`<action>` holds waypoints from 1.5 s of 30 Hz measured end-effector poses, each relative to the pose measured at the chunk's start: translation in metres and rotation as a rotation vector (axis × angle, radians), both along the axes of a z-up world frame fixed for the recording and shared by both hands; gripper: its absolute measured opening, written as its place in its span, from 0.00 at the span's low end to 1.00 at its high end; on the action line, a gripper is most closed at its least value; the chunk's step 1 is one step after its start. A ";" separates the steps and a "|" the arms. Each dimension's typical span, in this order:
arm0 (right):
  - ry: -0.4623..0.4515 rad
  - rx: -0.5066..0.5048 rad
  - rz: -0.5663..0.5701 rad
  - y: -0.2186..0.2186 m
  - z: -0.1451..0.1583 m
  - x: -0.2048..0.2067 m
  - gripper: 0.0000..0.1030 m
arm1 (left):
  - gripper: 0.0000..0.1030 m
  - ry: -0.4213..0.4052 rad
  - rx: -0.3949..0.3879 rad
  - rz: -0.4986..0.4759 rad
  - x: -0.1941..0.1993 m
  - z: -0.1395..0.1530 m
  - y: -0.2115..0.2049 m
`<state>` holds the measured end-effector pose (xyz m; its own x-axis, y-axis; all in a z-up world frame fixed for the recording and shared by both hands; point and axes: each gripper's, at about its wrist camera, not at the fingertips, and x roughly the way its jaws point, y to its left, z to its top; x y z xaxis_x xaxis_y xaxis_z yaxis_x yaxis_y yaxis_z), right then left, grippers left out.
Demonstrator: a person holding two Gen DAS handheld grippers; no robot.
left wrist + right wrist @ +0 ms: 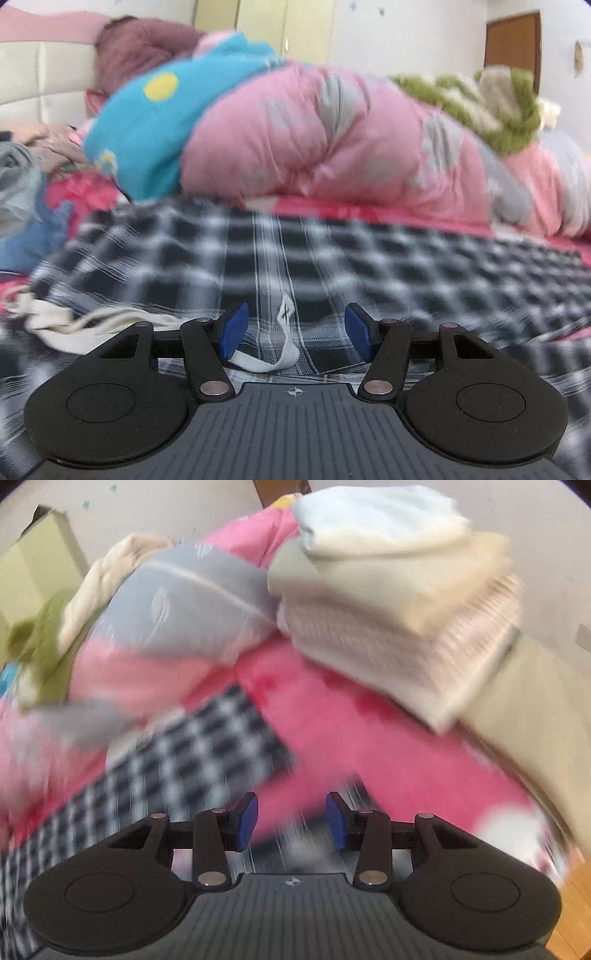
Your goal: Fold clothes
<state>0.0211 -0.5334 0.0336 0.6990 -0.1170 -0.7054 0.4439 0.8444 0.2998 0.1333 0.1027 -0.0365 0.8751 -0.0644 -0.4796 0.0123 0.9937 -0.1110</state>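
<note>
Plaid garment (pixel 369 258), drawstring (pixel 284 343) left-cam only

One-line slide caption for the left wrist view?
Open left gripper low over a checked garment and its white drawstring, bedding piled behind.

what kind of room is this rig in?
Most likely a bedroom at home. The checked garment lies on a pink bed sheet, with a bunched quilt behind, a padded headboard and a stack of folded clothes.
</note>
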 end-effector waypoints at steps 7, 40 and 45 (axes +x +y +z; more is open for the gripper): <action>-0.114 0.201 0.189 0.086 -0.014 -0.101 0.42 | 0.59 0.042 -0.082 0.063 -0.073 0.014 0.021; -0.088 0.942 0.196 0.266 -0.165 -0.085 0.37 | 0.61 0.146 -0.277 0.333 -0.166 -0.016 0.073; -0.087 0.923 0.197 0.262 -0.165 -0.086 0.36 | 0.59 0.104 -0.333 0.374 -0.161 -0.019 0.086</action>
<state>-0.0644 -0.2710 -0.1316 0.7014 0.5867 -0.4048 0.2631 0.3148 0.9120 -0.0275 0.1882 -0.0552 0.8161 0.0803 -0.5723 -0.3658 0.8384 -0.4041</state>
